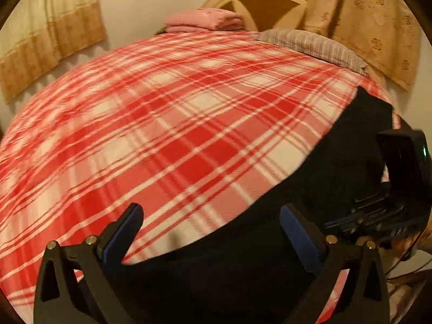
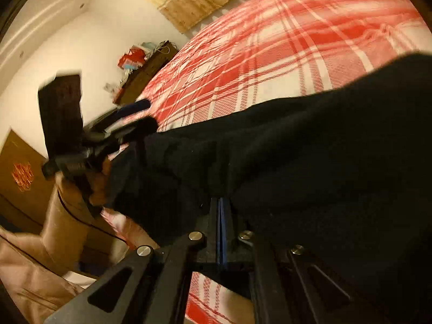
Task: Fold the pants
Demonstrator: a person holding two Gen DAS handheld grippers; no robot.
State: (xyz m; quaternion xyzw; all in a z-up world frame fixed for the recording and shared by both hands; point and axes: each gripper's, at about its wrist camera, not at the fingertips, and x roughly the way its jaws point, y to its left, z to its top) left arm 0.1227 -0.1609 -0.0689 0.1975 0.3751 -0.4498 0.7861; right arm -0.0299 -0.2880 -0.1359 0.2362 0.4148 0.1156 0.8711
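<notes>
The bed had a red-and-white plaid cover, with black pants lying right under the left gripper, and folded pink bedding plus a striped pillow far ahead.

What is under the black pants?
The black pants lie on the red plaid blanket, which shows all around them. Whatever lies directly beneath the dark cloth is covered, so I cannot see it.

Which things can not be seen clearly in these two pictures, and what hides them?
- Black pants, left wrist view: lower part cut off by the bottom edge; no legs or waistband can be told in the dark cloth.
- Right gripper, right wrist view: closed fingertips hidden among the pants.
- Items on the dark cabinet, right wrist view: too small and blurred.
- Plaid bedcover: blurred in the left wrist view.
</notes>
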